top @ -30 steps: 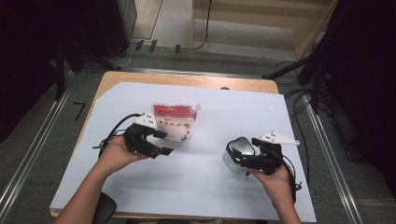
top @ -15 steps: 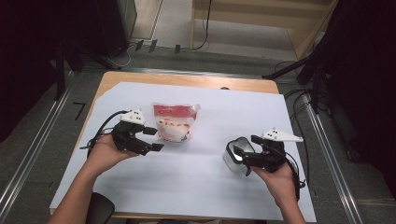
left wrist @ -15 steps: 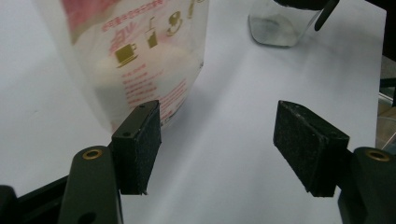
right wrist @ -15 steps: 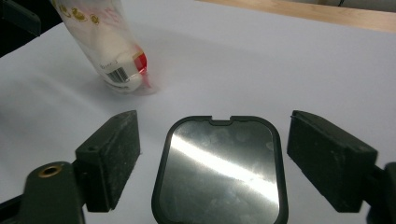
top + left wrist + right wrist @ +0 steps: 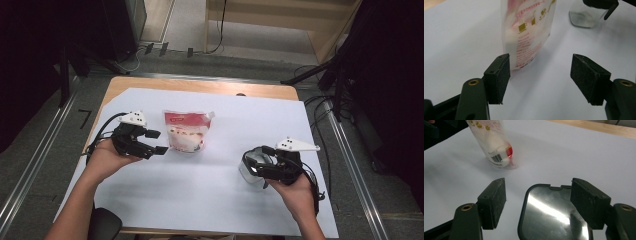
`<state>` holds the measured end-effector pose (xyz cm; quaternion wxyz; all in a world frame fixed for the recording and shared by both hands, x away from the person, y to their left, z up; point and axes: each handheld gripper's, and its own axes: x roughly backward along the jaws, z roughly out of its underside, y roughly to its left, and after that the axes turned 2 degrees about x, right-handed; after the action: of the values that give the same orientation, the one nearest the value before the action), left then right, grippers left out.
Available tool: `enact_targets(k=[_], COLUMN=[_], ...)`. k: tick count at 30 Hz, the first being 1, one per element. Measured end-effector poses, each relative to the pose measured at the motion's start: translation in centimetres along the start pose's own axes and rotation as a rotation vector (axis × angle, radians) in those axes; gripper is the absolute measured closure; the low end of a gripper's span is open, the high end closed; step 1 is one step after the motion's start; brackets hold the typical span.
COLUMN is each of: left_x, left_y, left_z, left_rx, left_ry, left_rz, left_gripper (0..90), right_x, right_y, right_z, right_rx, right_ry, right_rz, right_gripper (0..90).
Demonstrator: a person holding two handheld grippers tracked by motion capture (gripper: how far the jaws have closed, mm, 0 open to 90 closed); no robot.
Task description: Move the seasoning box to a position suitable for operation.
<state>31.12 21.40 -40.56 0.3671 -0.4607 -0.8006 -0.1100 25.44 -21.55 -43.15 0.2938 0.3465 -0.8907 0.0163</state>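
From the high view, the worktop carries a white sheet, and on it a red-and-white pouch stands left of centre. The left tongs sit just beside the pouch's left edge, apart from it, jaws spread. Over on the right, the right tongs hover at a clear lidded container near the sheet's front right.

The left gripper view adds what the high view cannot: the pouch stands upright with gold icons and red print, ahead of the wide-open jaws and nearer the left pad, not touched. The clear container shows far off at the upper right.

The right gripper view shows the container's glossy dark-rimmed lid lying between the wide-spread jaws, close against the right pad; whether they touch is unclear. The pouch leans at upper left, barcode facing.
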Motion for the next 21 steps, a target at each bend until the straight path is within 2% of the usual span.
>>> enact_targets(k=[10,14,16,18,21], left_x=[-0.4,-0.4,-0.4,-0.4,-0.3], left_y=[0.7,0.4,0.3,0.3,0.2], left_z=[-0.9,-1.0,-0.9,-0.9,-0.9], left_rx=[-0.013,-0.022,-0.022,-0.022,-0.023], left_ry=[-0.003,0.003,0.001,-0.002,-0.008], left_rz=[-0.007,-0.008,-0.007,-0.008,-0.009], left_gripper=[32.6,32.0,32.1,32.0,32.0], right_x=[0.1,0.6,1.1,1.6,1.8], right_y=[0.3,0.3,0.4,0.5,0.9], right_z=[0.0,0.2,0.4,0.5,1.0], right_rx=[0.012,0.031,0.036,0.036,0.046], right_ry=[0.003,0.013,0.009,-0.002,0.007], right_rz=[0.005,0.03,0.039,0.027,0.006], right_gripper=[30.2,31.4,42.4,55.7,66.3])
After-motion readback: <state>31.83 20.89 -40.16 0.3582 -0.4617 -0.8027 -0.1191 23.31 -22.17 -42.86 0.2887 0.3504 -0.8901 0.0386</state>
